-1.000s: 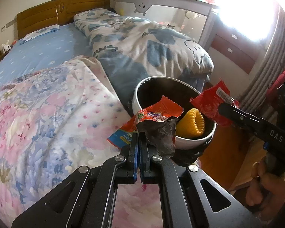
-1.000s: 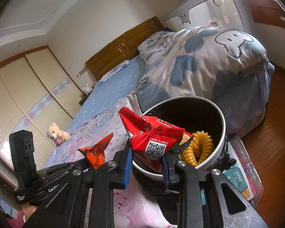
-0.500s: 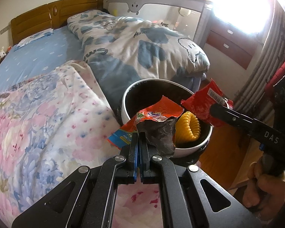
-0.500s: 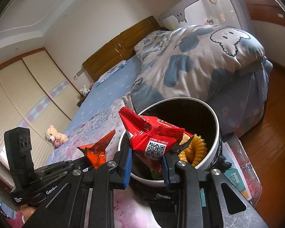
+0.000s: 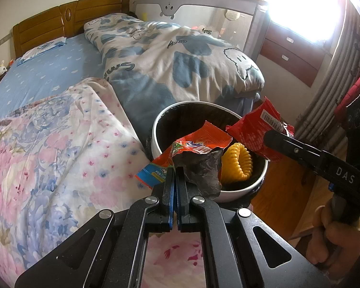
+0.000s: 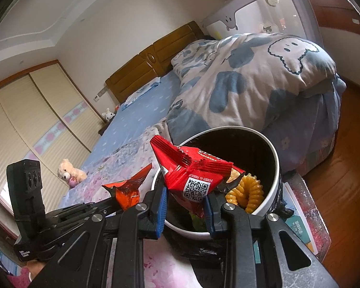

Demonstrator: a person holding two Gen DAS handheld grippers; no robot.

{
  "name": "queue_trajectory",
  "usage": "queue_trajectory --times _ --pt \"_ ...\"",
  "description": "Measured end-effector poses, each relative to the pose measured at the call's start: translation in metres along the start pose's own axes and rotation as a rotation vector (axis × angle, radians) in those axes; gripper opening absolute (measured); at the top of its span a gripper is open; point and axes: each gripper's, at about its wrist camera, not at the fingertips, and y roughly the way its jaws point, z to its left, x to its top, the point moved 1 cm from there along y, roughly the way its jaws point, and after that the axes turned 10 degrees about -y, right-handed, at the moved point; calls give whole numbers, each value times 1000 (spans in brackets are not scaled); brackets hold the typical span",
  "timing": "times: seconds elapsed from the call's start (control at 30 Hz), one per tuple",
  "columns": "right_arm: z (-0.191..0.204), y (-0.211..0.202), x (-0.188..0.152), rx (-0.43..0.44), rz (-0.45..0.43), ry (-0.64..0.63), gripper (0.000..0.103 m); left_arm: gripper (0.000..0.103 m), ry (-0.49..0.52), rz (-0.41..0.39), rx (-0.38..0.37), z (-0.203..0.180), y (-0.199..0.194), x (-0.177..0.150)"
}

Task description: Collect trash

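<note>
A white trash bin (image 5: 160, 124) with a black liner stands beside the bed, with a yellow coiled thing (image 5: 238, 164) inside it. My left gripper (image 5: 174, 168) is shut on an orange snack wrapper (image 5: 199, 144) with a silver inside, held at the bin's near rim. My right gripper (image 6: 184, 192) is shut on a red wrapper (image 6: 192, 168) with a QR code, held over the bin (image 6: 274, 158). In the left wrist view the red wrapper (image 5: 254, 129) hangs at the bin's right rim. From the right wrist, the orange wrapper (image 6: 129, 189) shows to the left of the bin.
A bed with a floral sheet (image 5: 48, 156) and a blue-and-white quilt (image 5: 180, 55) fills the left and back. A baby cot (image 5: 204, 12) and wooden drawers (image 5: 292, 50) stand behind. The bin rests on a small stand with a booklet (image 6: 297, 228) over a wooden floor (image 6: 343, 192).
The bin and bed have slid a little left and down in the left wrist view. Both wrappers stay gripped over the bin.
</note>
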Motion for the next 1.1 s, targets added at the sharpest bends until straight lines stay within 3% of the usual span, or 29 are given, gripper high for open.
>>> queue_trajectory --times 0.7,1.1 --pt "17 1 3 28 -6 -25 26 1 -9 -7 -4 3 -4 1" --pt "44 11 -7 88 24 -51 26 1 -71 -1 27 36 -12 -15"
